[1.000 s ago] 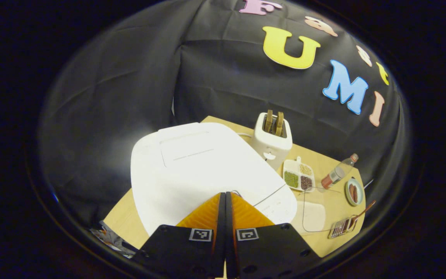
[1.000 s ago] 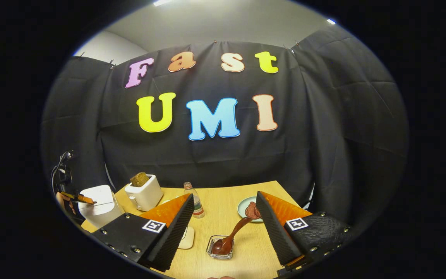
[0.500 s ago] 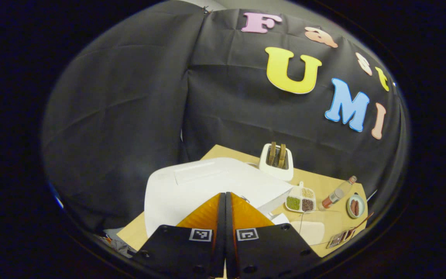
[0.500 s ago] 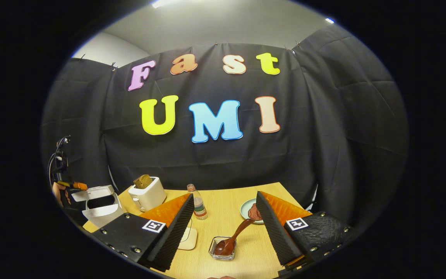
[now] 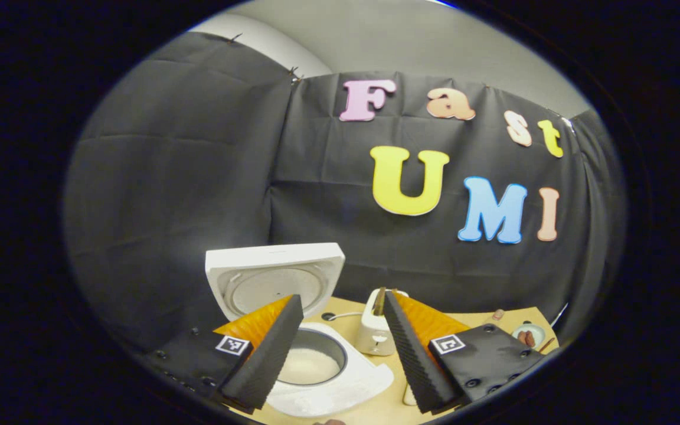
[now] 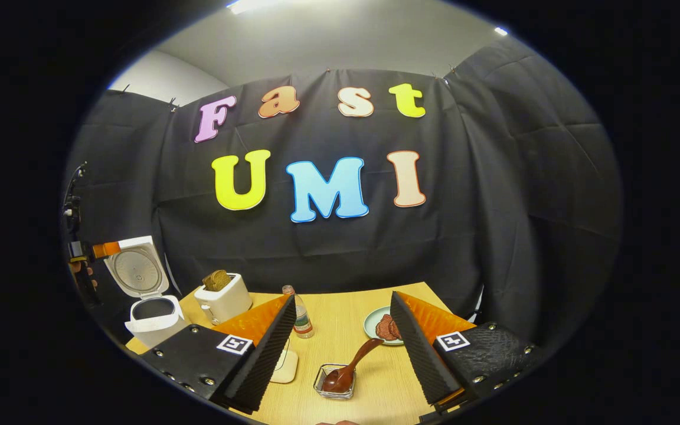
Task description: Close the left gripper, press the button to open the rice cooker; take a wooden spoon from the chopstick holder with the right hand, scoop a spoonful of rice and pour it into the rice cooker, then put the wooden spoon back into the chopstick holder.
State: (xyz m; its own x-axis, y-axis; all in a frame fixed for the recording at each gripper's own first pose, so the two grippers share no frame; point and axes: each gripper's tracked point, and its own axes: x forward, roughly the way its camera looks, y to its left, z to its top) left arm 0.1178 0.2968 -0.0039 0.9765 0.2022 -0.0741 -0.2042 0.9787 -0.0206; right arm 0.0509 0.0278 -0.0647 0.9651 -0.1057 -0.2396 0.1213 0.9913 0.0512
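Our left gripper (image 5: 340,348) has its fingers spread wide, holding nothing, above the rice cooker (image 5: 322,372), whose lid (image 5: 275,277) stands upright and open. Our right gripper (image 6: 343,348) is also spread and empty, hovering over the wooden spoon (image 6: 352,363) that leans in the clear chopstick holder (image 6: 333,382) on the table (image 6: 340,319), near a toaster (image 6: 222,298).

One rice cooker (image 6: 150,313), one toaster (image 6: 222,298), one bottle (image 6: 299,316), one wooden spoon (image 6: 349,366).
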